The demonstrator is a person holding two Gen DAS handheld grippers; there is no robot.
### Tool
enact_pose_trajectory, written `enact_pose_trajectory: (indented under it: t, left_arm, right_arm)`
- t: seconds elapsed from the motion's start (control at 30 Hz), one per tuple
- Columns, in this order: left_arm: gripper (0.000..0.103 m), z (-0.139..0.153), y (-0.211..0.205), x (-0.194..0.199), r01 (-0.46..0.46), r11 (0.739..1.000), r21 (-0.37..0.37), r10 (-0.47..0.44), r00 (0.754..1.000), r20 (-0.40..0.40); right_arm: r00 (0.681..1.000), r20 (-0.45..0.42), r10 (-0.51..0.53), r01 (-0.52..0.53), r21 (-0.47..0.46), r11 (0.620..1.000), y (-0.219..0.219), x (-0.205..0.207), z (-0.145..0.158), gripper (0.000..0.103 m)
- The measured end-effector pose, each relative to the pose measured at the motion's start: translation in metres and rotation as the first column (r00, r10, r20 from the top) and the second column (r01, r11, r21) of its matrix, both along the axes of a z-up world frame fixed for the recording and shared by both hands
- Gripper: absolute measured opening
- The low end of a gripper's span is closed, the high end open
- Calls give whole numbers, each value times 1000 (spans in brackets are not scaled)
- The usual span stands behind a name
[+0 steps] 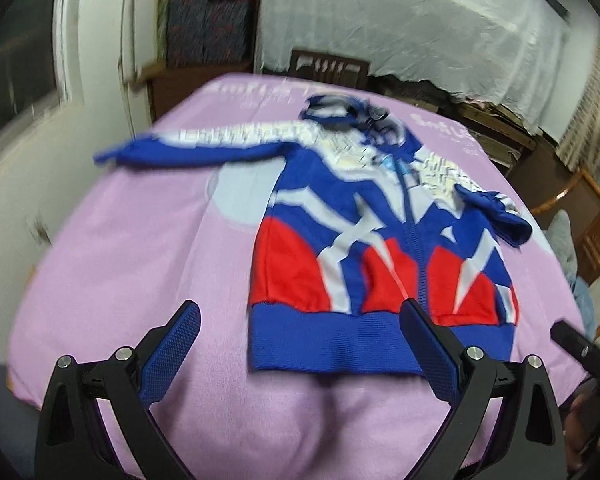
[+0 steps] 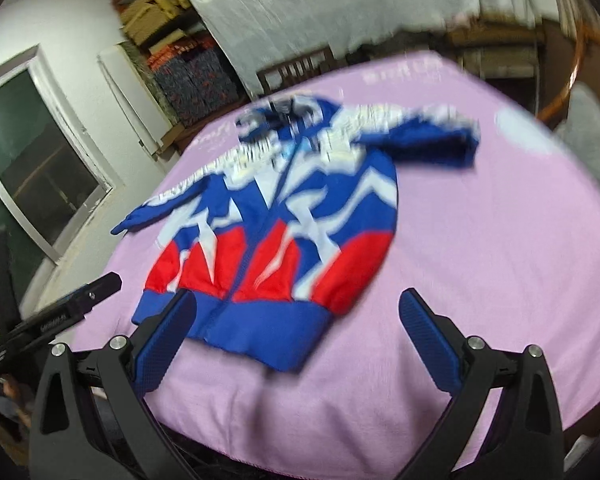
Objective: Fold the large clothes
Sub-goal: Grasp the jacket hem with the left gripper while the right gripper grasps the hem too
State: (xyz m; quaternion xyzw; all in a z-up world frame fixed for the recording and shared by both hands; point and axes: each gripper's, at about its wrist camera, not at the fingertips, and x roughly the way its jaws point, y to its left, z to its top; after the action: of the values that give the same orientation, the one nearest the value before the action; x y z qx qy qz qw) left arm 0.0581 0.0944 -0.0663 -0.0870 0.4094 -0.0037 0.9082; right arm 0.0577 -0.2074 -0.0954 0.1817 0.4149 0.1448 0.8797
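Note:
A blue, red and white zip jacket [image 1: 364, 248] lies flat, front up, on a pink blanket [image 1: 140, 264]. Its left sleeve [image 1: 188, 144] stretches out sideways; its right sleeve [image 1: 496, 208] is bunched near the shoulder. The jacket also shows in the right wrist view [image 2: 284, 224]. My left gripper [image 1: 300, 332] is open and empty, above the near hem at its left half. My right gripper [image 2: 300, 328] is open and empty, above the near hem at its right half. Both views are blurred.
The pink blanket [image 2: 480, 240] covers a table. A wooden chair [image 1: 330, 68] stands at the far edge. Shelves with stacked fabric [image 1: 208, 20] and a plastic-covered shelf [image 1: 420, 20] are behind. The other gripper's tip [image 1: 580, 348] shows at the right, and at the left [image 2: 68, 312] in the right wrist view.

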Motion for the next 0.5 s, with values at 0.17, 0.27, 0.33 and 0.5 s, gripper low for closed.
enact_pose_trajectory:
  t: [0.17,0.27,0.33,0.5]
  left_arm:
    - [99,-26,4,20,11,1000,-1,-12,998,-58]
    - [97,-41,5,30,7,1000,3,-7,996,-93]
    - [85,-50,3,36,15,1000,-2,-15,993,-117]
    - [39,-53,-3,44,31,999,31,-27,994,-104]
  right_arm:
    - [994,-109,30,-23,67,997,-7,16,-33,99]
    - [992,-116,41,-35,48,998,-2,22,-41,96]
    - [994,-93,51,-49,25,998,3,22,-38,90]
    - [988,-107,114,-106,78,991,11,37,-37,86]
